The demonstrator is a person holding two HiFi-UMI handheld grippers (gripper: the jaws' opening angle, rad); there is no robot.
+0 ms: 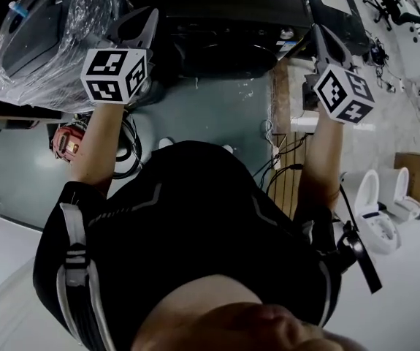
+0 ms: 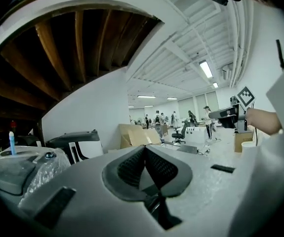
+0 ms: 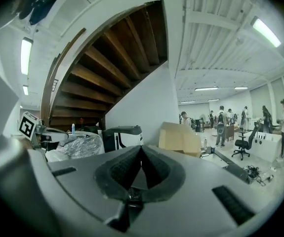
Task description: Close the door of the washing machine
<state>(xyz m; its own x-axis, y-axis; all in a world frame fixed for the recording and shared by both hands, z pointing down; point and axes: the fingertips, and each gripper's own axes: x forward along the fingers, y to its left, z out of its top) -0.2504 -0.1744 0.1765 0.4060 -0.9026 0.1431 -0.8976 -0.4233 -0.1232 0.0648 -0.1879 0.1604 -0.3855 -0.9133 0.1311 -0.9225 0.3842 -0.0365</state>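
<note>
Looming between the two grippers, a dark appliance (image 1: 231,20) was probably the washing machine; its door could not be made out. Such a door likely swung rigid and light, best pushed at its free edge. The left gripper (image 1: 142,22) and right gripper (image 1: 323,39) had fingers (image 2: 131,168) pressed together, holding nothing.
</note>
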